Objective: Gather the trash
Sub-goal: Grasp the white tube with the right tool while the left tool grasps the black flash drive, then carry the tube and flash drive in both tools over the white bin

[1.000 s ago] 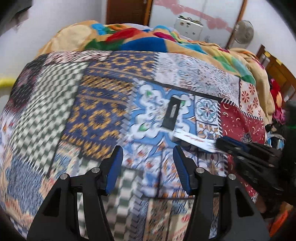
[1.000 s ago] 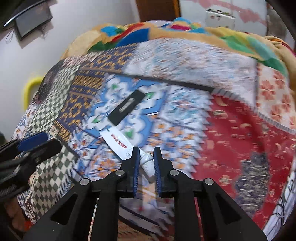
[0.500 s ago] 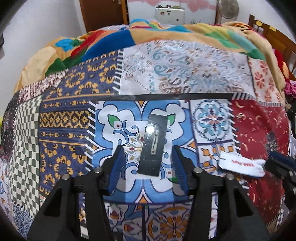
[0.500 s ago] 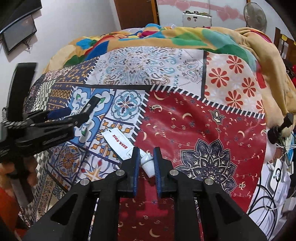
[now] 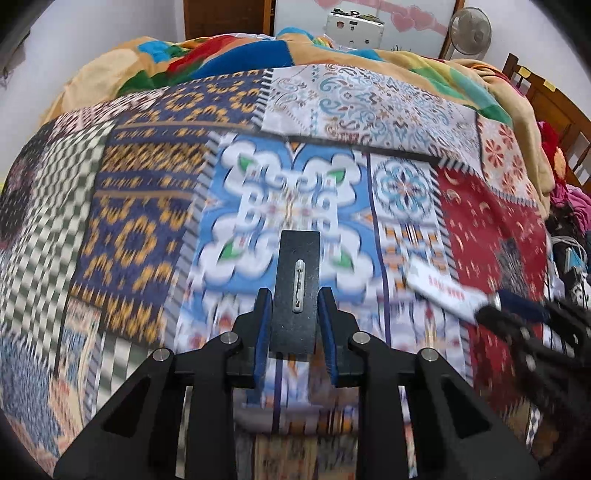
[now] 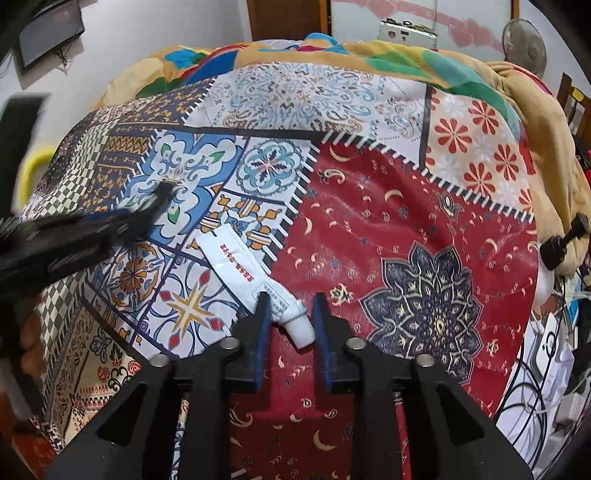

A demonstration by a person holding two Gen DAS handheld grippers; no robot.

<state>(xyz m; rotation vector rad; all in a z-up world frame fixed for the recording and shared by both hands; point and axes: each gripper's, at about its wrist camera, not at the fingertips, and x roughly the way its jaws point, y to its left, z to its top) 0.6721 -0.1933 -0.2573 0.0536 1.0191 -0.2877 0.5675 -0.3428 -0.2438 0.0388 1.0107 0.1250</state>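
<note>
A flat black card with a small metal clip (image 5: 297, 291) sits between the blue pads of my left gripper (image 5: 294, 317), which is shut on it just above the patchwork bedspread (image 5: 147, 221). A white tube with red lettering (image 6: 255, 275) is held at its cap end by my right gripper (image 6: 290, 325), shut on it. The tube also shows in the left wrist view (image 5: 443, 291), at the right gripper's tips. The left gripper and card show blurred in the right wrist view (image 6: 110, 225).
A crumpled multicoloured blanket (image 5: 258, 55) lies at the bed's far end. A wooden chair (image 5: 554, 103) and clutter with cables (image 6: 554, 332) stand at the right edge. A fan (image 5: 469, 29) and a yellow handle (image 6: 33, 166) are nearby.
My left gripper has closed on the black card and lifted it. My right gripper still holds the white tube, its fingers now a little wider apart around the cap.
</note>
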